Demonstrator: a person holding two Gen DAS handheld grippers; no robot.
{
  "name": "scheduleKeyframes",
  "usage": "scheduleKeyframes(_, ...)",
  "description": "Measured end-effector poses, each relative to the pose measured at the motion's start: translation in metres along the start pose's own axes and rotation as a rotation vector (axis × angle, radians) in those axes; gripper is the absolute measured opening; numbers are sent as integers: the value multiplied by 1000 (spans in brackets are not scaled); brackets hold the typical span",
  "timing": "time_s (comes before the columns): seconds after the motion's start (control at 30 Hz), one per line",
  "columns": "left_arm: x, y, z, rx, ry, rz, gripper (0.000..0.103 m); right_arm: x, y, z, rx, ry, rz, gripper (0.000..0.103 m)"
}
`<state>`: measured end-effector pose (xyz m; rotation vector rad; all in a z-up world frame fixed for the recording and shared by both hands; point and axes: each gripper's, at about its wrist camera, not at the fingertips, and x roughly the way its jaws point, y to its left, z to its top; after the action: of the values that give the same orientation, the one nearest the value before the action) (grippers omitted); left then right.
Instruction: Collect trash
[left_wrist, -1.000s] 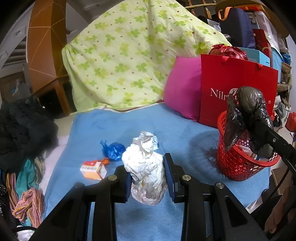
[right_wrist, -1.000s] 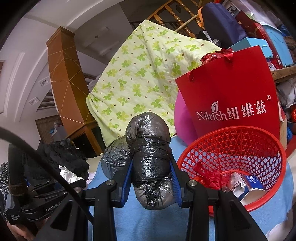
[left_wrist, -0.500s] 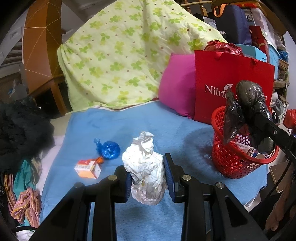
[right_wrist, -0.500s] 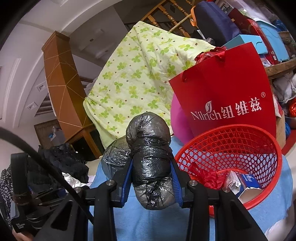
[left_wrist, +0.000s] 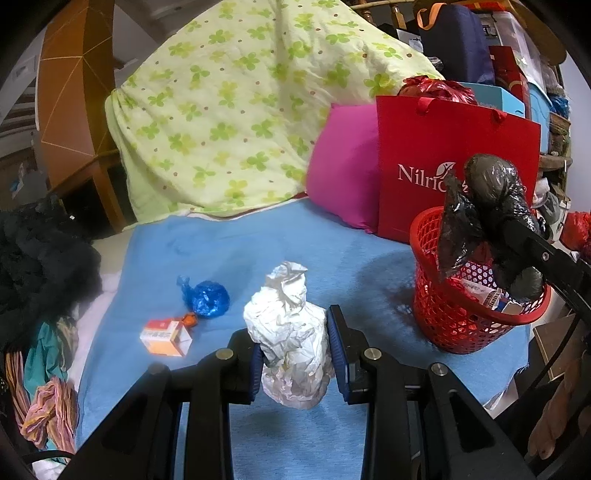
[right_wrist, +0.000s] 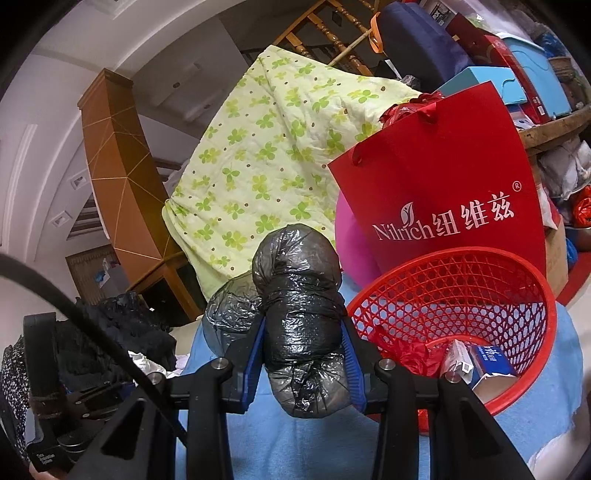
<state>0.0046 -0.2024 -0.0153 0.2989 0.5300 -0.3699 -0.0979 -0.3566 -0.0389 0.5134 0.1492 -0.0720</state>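
The left gripper (left_wrist: 293, 350) pinches a crumpled white paper wad (left_wrist: 290, 332) above the fuzzy blue blanket (left_wrist: 240, 243). The right gripper (right_wrist: 301, 354) clamps a crinkly black plastic bag (right_wrist: 299, 295) beside the rim of the round red mesh basket (right_wrist: 480, 291), which holds small cartons.

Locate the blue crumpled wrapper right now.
In the left wrist view, the blue crumpled plastic wrapper lies on the blue blanket, left of the white crumpled paper wad held in the left tongs, just above the small orange-and-white box.
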Motion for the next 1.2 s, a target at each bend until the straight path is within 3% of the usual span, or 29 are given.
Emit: scheduleKeyframes(1.2,5,-16,6,56,-7,-38,34,-18,-18,2,122,-28,-33,43)
